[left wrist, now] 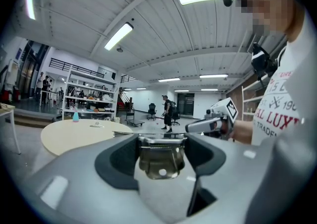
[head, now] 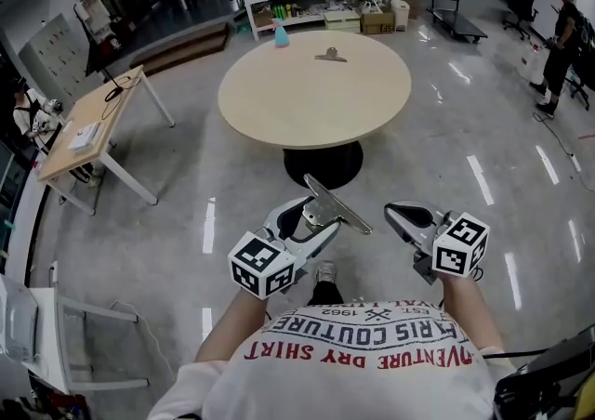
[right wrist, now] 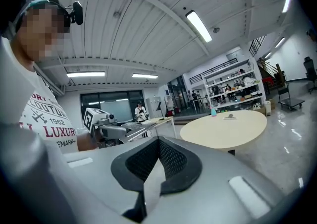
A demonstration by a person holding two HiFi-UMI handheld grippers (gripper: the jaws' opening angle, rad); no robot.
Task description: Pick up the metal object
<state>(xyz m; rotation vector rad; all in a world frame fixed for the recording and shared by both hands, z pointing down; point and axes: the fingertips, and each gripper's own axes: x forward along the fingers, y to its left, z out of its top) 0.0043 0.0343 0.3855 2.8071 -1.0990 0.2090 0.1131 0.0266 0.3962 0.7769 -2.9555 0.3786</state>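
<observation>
Silvery metal bulldog clip (left wrist: 159, 156) sits clamped between the widely parted jaws of the left gripper (head: 311, 223), held in the air above the grey floor (head: 186, 214), before the person's white printed T-shirt (head: 372, 353). Beside it, the right gripper (right wrist: 157, 161) has its jaws pressed together on nothing. Farther off, a round beige table (head: 316, 102) carries a second metal clip (head: 330, 56) and a small blue bottle (head: 280, 35).

Left gripper (head: 311, 223) before the waist, clamped on a metal clip (head: 335, 209) — right gripper (head: 398, 216) alongside, jaws together.
</observation>
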